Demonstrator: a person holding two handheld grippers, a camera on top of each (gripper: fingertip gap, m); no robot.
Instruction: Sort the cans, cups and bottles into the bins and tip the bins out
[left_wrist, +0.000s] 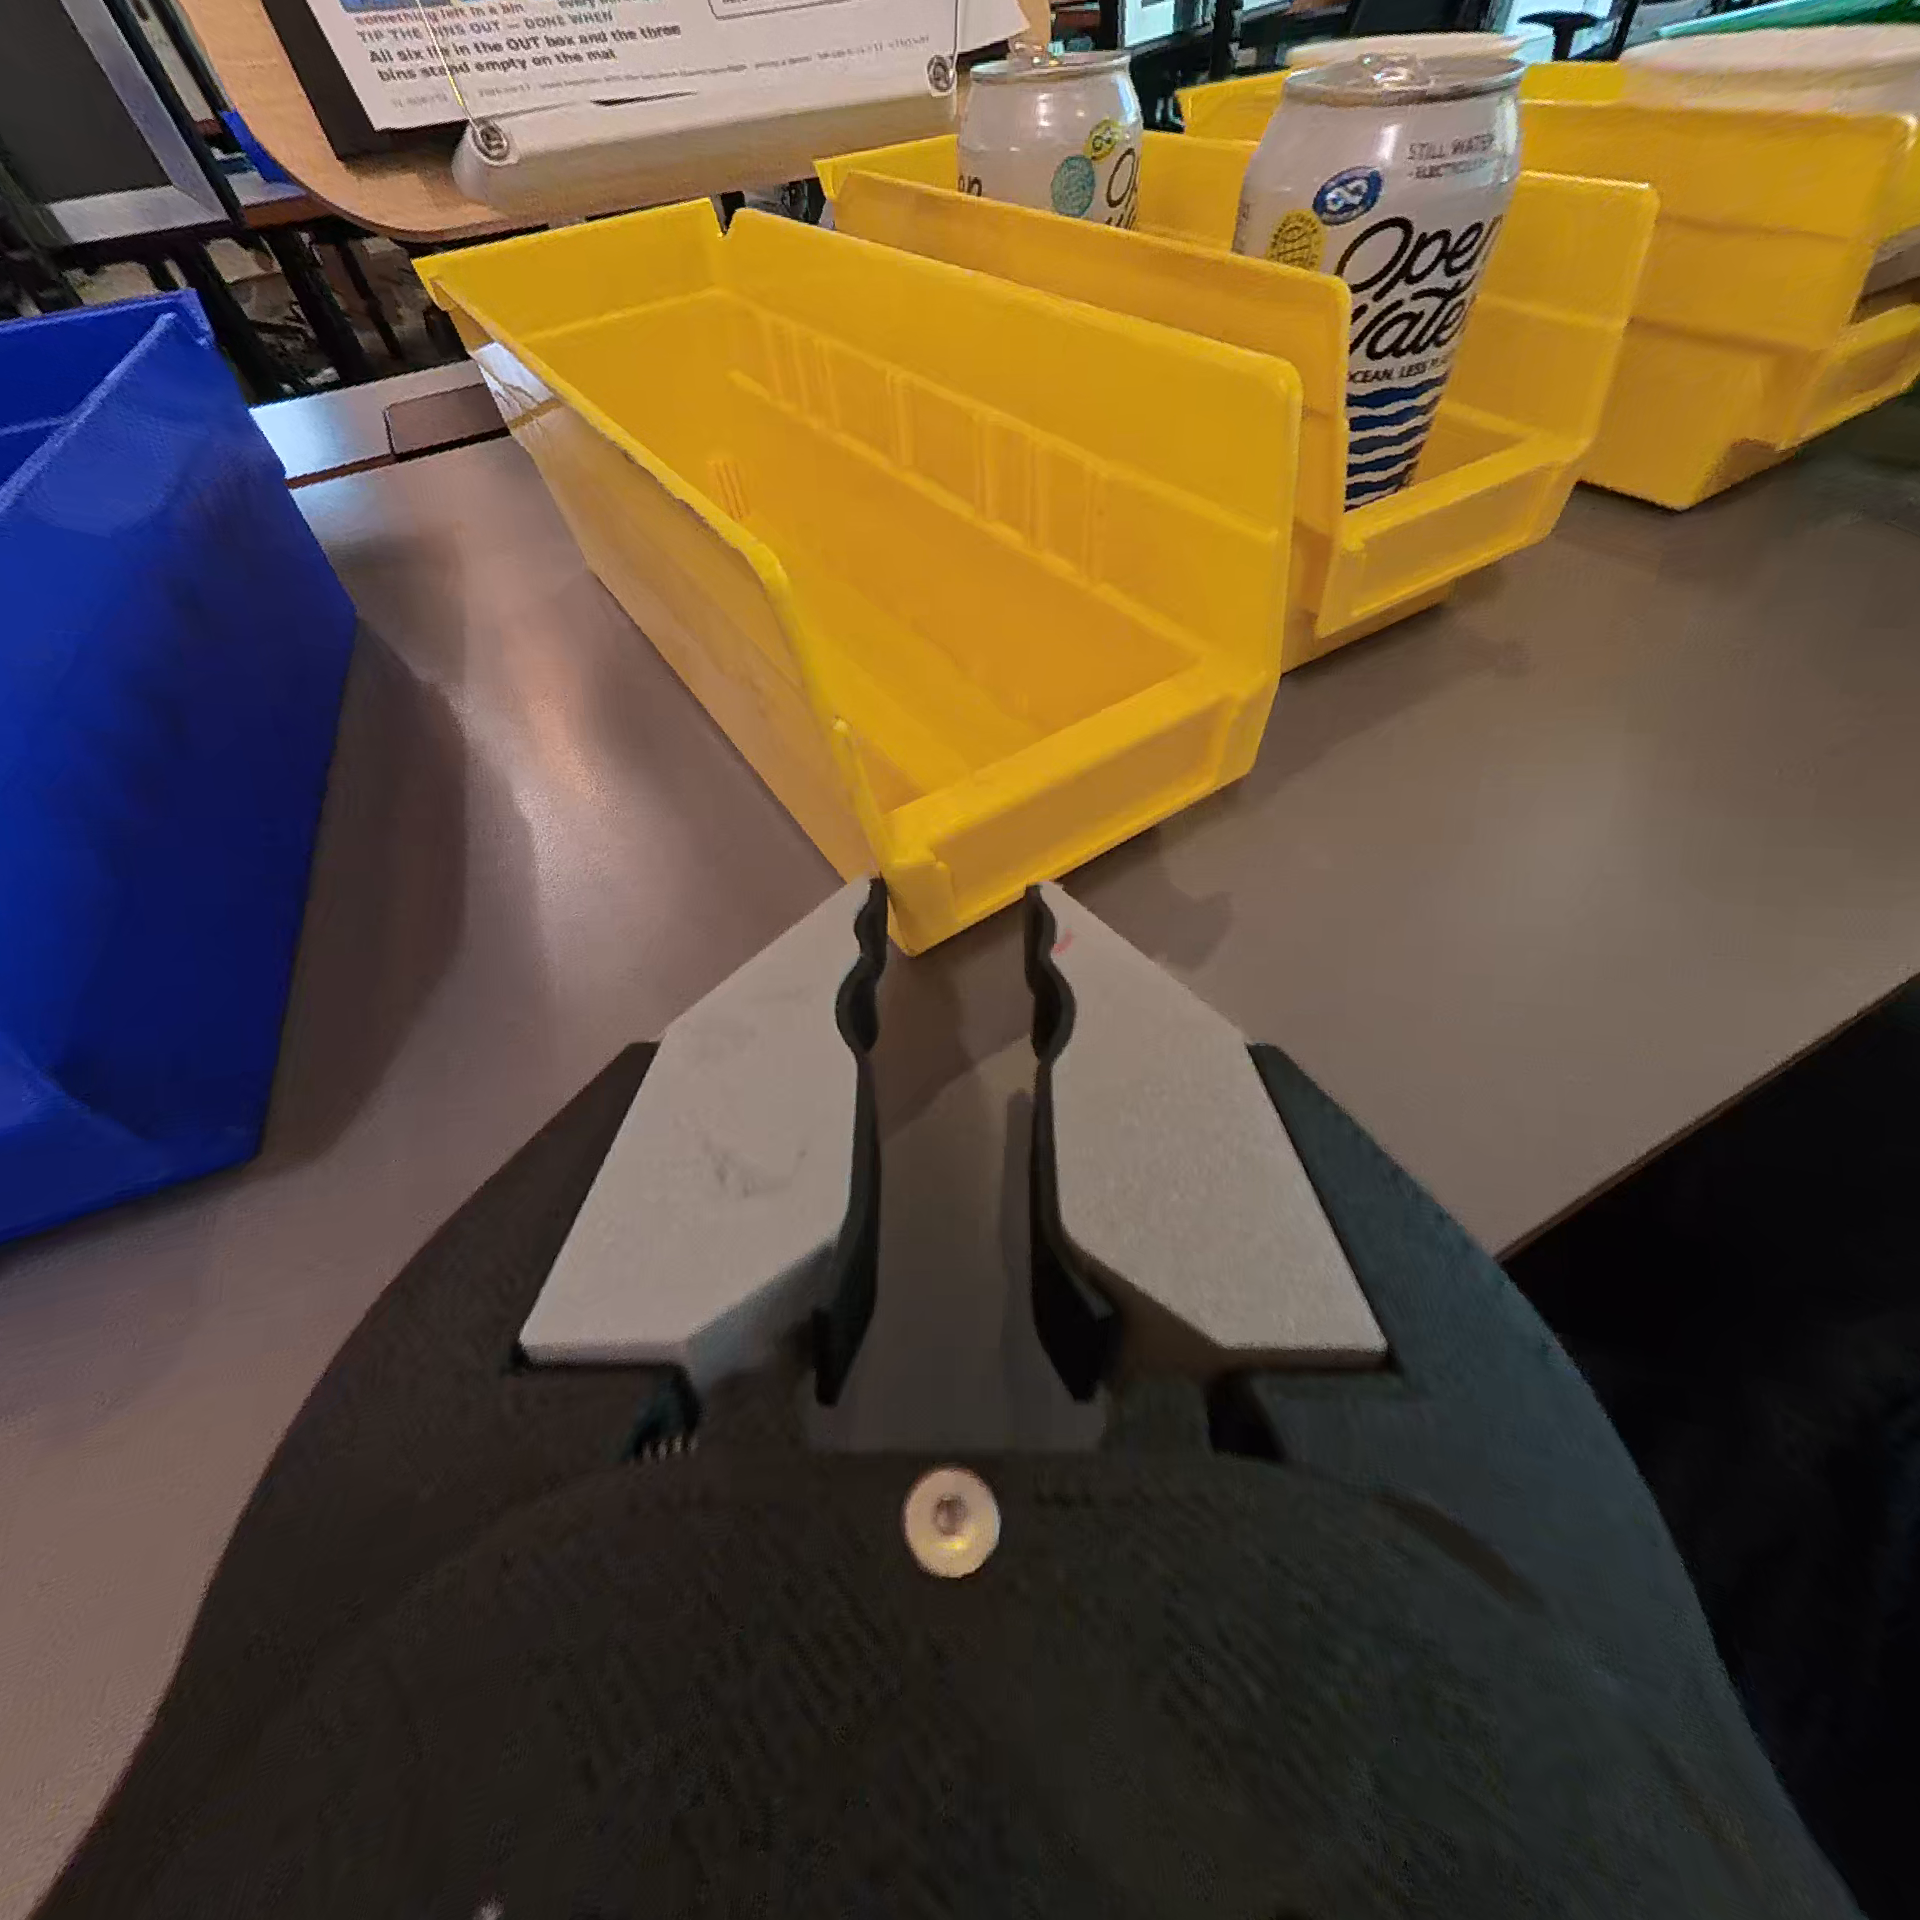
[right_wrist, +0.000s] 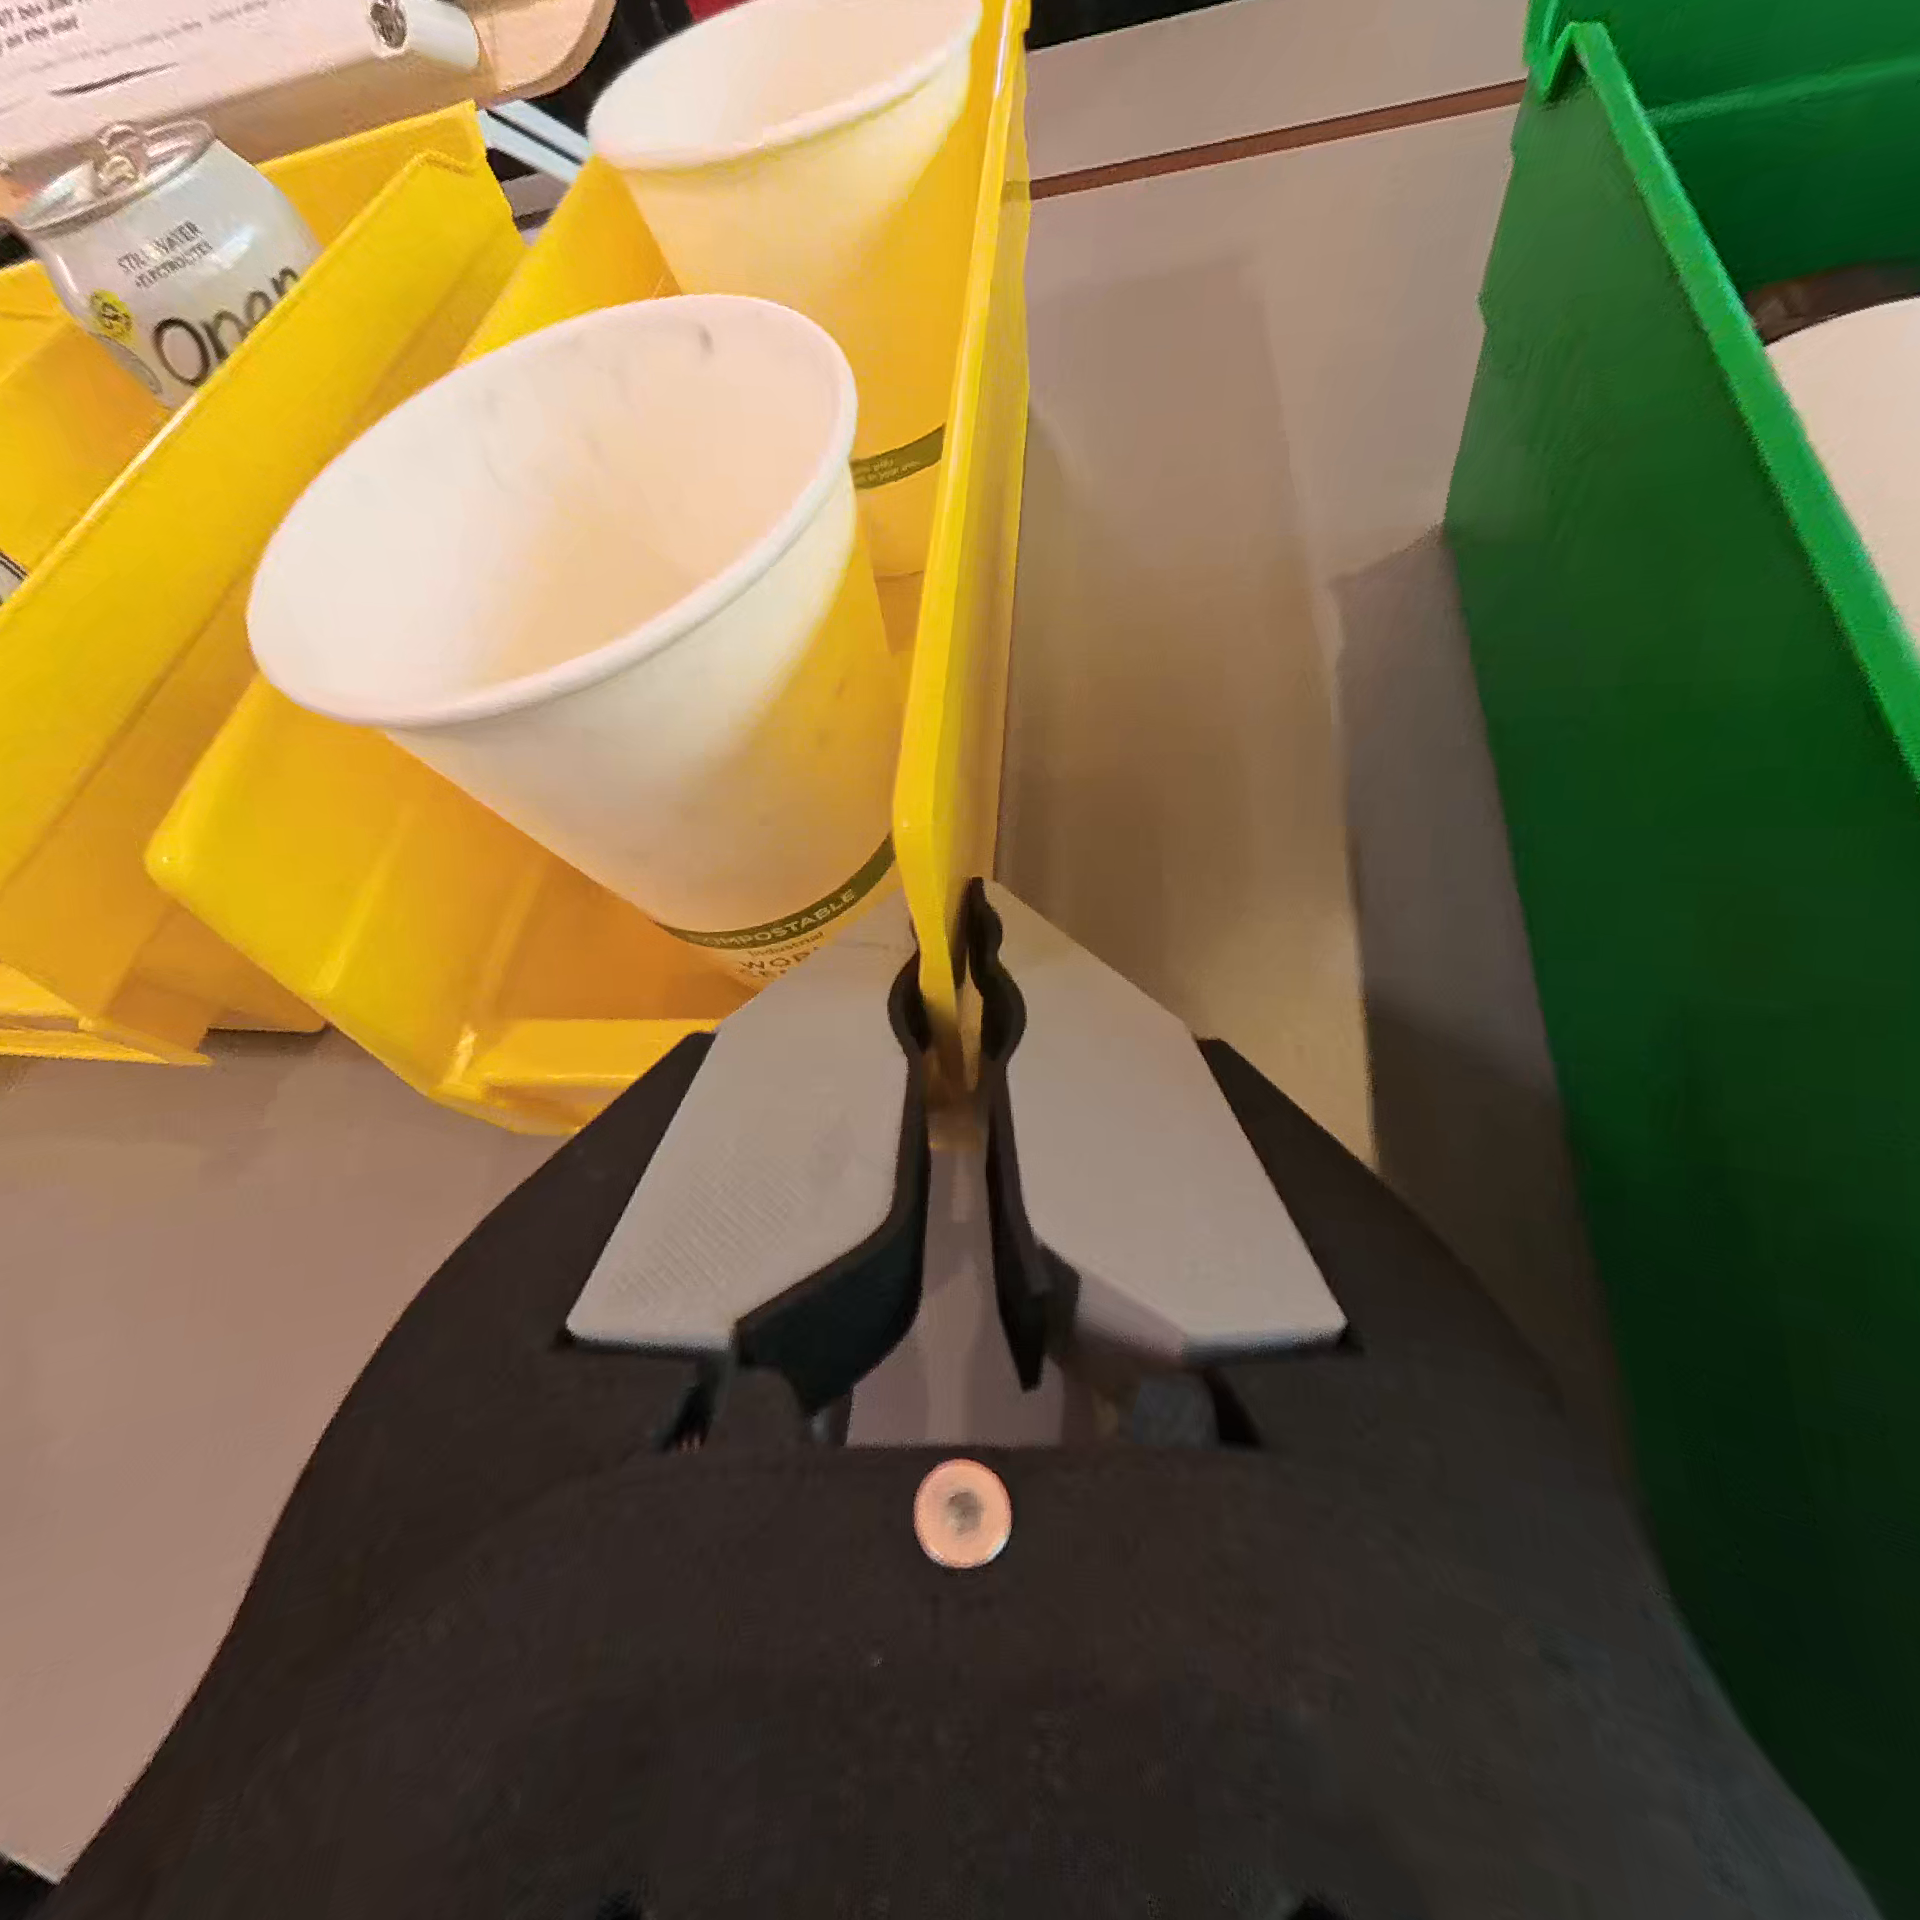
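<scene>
In the left wrist view, my left gripper (left_wrist: 954, 914) is open just above the grey table (left_wrist: 1507, 883). The near corner of an empty yellow bin (left_wrist: 935, 520) lies just between its fingertips, and the pads do not press on it. Behind it, a second yellow bin (left_wrist: 1455, 540) holds two white cans (left_wrist: 1382, 312) (left_wrist: 1049, 135). In the right wrist view, my right gripper (right_wrist: 951, 997) is shut on the thin side wall of a yellow bin (right_wrist: 971, 520). That bin holds two white paper cups (right_wrist: 582, 582) (right_wrist: 800, 187), which lean to the left.
A blue bin (left_wrist: 135, 727) stands to the left of the empty yellow bin. More yellow bins (left_wrist: 1745, 312) sit at the far right. A green bin (right_wrist: 1683, 727) stands close on the right of my right gripper. A can (right_wrist: 177, 281) sits in the neighbouring yellow bin.
</scene>
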